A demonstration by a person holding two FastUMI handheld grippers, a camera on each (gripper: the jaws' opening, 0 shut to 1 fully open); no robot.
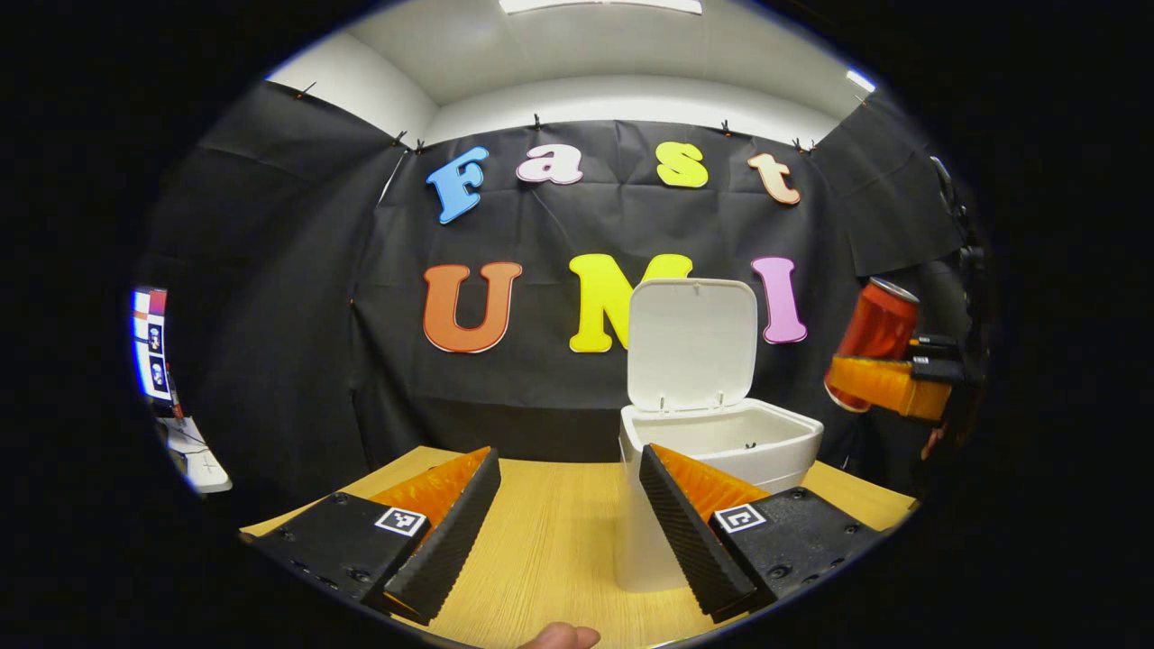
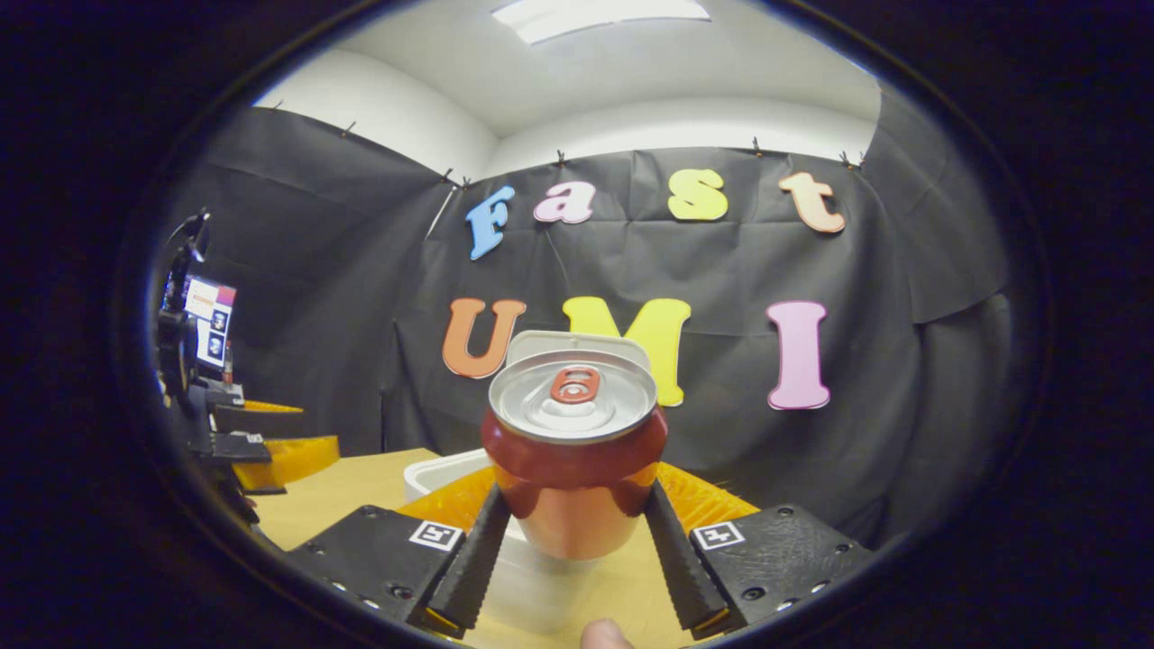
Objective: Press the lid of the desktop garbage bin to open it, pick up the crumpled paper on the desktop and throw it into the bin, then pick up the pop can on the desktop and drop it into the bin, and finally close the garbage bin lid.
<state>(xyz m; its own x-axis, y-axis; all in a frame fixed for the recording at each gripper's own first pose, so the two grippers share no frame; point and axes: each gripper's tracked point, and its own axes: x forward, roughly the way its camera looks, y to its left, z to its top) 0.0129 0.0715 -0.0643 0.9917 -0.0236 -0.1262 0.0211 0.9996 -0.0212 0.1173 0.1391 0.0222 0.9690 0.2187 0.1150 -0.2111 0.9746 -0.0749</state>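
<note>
1. Right gripper view: our right gripper (image 2: 572, 532) is clamped on the pop can (image 2: 573, 451), one finger pressed against each side of its lower body; the can stands upright between them, lifted off the table (image 2: 352, 491).
2. We see the can as red with a glossy body that catches an orange gleam low down; its top is a silver disc with a raised rim and a red pull tab, unopened as far as we can tell.
3. Behind and below the can we see the white garbage bin (image 2: 433, 473); part of its rim shows to the left of the can and the top edge of its raised lid (image 2: 577, 341) peeks above the can.
4. Left gripper view: our left gripper (image 1: 568, 532) has its fingers spread wide with nothing between them, hovering low over the wooden table (image 1: 550, 541).
5. From here the bin (image 1: 721, 442) stands just behind the right-hand finger, white and rounded, its lid (image 1: 691, 347) standing upright at the back and the white inside exposed; we cannot see what lies within.
6. At the right edge of this view the can (image 1: 874, 338) is in the air beside the bin, slightly tilted, above the level of the rim, gripped by the other gripper (image 1: 888, 383).
</note>
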